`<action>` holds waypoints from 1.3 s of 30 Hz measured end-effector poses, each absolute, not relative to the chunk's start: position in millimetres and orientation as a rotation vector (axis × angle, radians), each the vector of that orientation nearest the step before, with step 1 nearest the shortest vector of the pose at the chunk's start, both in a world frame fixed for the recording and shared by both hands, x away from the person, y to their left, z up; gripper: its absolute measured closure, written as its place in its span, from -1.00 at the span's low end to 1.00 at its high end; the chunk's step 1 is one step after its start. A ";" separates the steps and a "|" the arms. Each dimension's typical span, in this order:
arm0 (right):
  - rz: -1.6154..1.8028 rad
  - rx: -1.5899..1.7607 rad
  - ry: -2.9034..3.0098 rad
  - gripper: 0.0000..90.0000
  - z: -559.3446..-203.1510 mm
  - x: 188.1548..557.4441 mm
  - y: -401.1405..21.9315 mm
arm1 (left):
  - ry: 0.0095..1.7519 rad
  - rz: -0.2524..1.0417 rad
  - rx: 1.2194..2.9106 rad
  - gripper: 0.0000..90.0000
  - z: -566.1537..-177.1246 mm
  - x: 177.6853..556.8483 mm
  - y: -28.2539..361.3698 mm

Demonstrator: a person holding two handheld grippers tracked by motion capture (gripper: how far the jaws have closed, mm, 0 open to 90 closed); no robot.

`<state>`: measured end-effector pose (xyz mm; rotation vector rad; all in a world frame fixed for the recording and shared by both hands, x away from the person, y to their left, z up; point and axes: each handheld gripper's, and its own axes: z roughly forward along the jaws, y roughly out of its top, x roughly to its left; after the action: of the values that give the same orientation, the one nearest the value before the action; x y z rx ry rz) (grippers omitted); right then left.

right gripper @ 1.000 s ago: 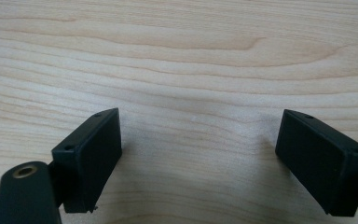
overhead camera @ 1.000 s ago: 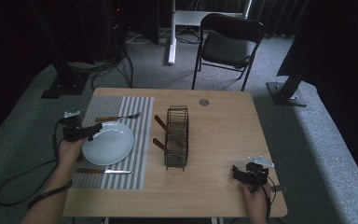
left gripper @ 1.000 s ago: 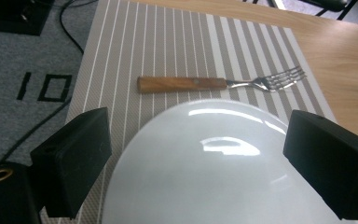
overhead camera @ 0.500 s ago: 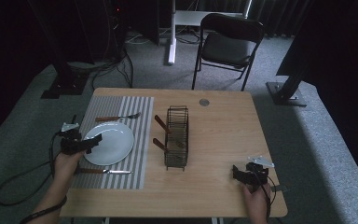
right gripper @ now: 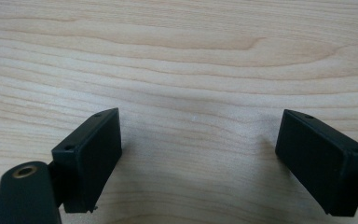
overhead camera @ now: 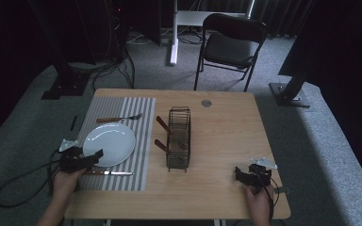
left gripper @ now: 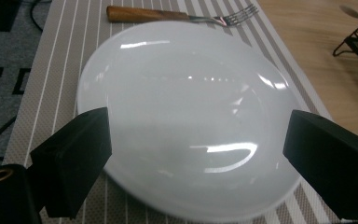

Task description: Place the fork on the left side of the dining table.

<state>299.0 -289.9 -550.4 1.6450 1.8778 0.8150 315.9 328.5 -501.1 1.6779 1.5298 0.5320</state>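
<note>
**Inspector A:** Starting at the left. The left tool (overhead camera: pixel 92 156) sits at the near-left rim of the round, glossy white ceramic plate (overhead camera: pixel 109 143). Its jaws stand wide apart with the rim between them in the left gripper view, and they clamp nothing. I judge the grasp not yet made.

**Inspector B:** Where does the plate lie?

**Inspector A:** Flat on the grey-and-white striped woven placemat (overhead camera: pixel 141 141), at the left of the pale wood-grain surface (overhead camera: pixel 226 136). A wooden-handled metal fork (overhead camera: pixel 119 118) lies just beyond it and a wooden-handled knife (overhead camera: pixel 107 173) just in front, both apart from the plate.

**Inspector B:** And toward the middle?

**Inspector A:** A black wire rack with wooden handles (overhead camera: pixel 178 137) stands upright, its slots holding nothing. If the plate is meant for that rack, the whole job remains: grip, lift, carry, slot in.

**Inspector B:** Materials of concern?

**Inspector A:** The plate's glaze is smooth and reflective with a shallow, thin rim; I judge it liable to slip from hard black jaws. The mat is ribbed and the rack open-meshed.

**Inspector B:** The right side?

**Inspector A:** The right tool (overhead camera: pixel 241 174) rests low over bare wood at the near-right corner, jaws spread wide and holding nothing.
</note>
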 end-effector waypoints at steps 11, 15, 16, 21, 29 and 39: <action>0.815 1.645 1.877 -0.69 -550.4 299.0 -289.9 | 1.482 0.597 1.735 -0.83 -512.6 279.7 317.4; 0.816 1.647 1.877 -0.69 -550.3 299.0 -289.8 | 1.472 0.602 1.733 -0.83 -517.6 258.9 311.6; 0.815 1.648 1.877 -0.69 -550.3 299.0 -289.8 | 1.475 0.595 1.726 -0.83 -518.4 255.8 311.4; 0.815 1.648 1.877 -0.69 -550.2 299.0 -289.8 | 1.499 0.620 1.706 -0.83 -524.0 240.8 308.6; 0.815 1.648 1.877 -0.69 -550.2 298.9 -289.8 | 1.577 0.727 1.729 -0.83 -535.3 227.1 302.3; 0.815 1.648 1.877 -0.69 -550.2 299.0 -289.7 | 1.661 0.693 1.766 -1.00 -539.5 225.8 299.2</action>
<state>299.0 -289.7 -550.2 1.6481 1.8771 0.8151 225.8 299.2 -539.5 1.7660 1.6612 0.6935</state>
